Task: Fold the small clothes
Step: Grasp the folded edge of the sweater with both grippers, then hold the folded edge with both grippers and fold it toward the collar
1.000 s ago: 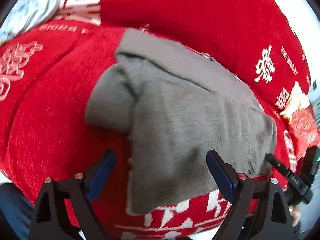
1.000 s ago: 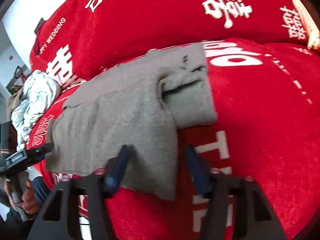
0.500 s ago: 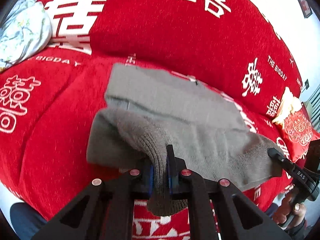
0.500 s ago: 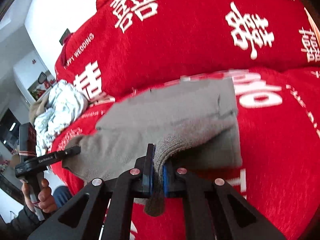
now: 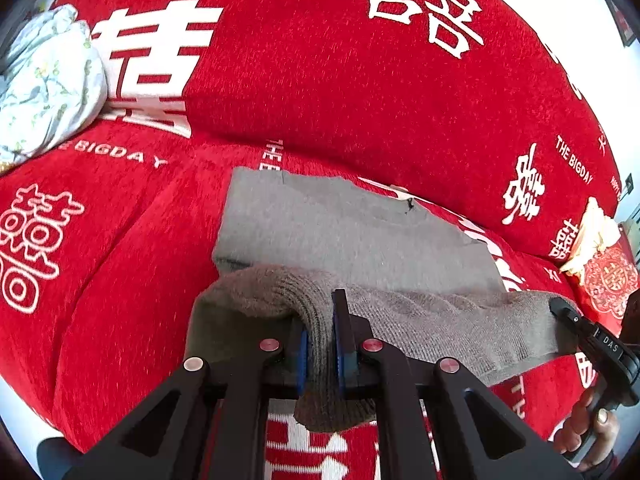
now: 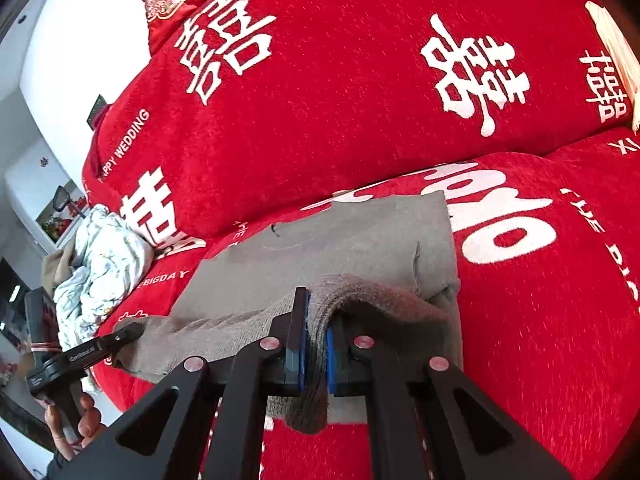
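A grey knitted sweater lies on a red sofa seat; it also shows in the right wrist view. My left gripper is shut on its near hem at the left corner. My right gripper is shut on the near hem at the right corner. The hem is lifted off the seat and stretched between both grippers, over the sweater's far part, which lies flat. The right gripper shows at the right edge of the left wrist view, the left gripper at the left of the right wrist view.
The red sofa with white lettering has a tall backrest just behind the sweater. A crumpled pale floral cloth lies at the seat's far left, also in the right wrist view. A red and cream cushion sits at the right.
Both grippers closed on the sweater's near hem, one at each corner, then lifted it and carried it forward over the sweater's far part.
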Tool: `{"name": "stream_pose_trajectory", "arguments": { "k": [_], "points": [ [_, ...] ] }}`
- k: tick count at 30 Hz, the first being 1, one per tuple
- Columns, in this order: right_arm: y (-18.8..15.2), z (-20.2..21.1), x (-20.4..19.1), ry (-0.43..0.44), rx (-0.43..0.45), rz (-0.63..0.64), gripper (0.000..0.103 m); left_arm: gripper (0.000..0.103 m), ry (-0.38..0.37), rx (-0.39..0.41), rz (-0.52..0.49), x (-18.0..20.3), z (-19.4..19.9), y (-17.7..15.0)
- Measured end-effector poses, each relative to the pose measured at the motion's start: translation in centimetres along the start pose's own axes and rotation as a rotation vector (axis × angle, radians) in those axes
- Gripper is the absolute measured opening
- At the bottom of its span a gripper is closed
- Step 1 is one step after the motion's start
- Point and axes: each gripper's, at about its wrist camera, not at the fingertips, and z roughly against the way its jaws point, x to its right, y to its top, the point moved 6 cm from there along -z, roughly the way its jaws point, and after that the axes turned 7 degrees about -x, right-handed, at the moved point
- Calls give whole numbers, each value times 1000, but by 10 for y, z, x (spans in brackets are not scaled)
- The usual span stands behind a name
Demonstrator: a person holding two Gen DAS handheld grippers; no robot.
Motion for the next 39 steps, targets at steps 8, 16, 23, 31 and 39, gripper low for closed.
{"name": "stream_pose_trajectory", "arguments": {
  "k": [8,16,23,31,39],
  "points": [
    [17,-16,5,-24,-17,-11,8,11,23,-27,5,3,-15,21],
    [32,-34,11,-58,-38,-16,8,11,55,-48,-2,6,-32,39],
    [43,-48,15,-91,-62,-15,8,11,99,-58,-24,12,-44,51],
    [48,-61,18,-126,-81,-18,8,11,117,-71,-28,12,-57,57],
    [59,-62,15,-136,-71,-18,8,11,107,-63,-38,17,-57,69]
  ]
}}
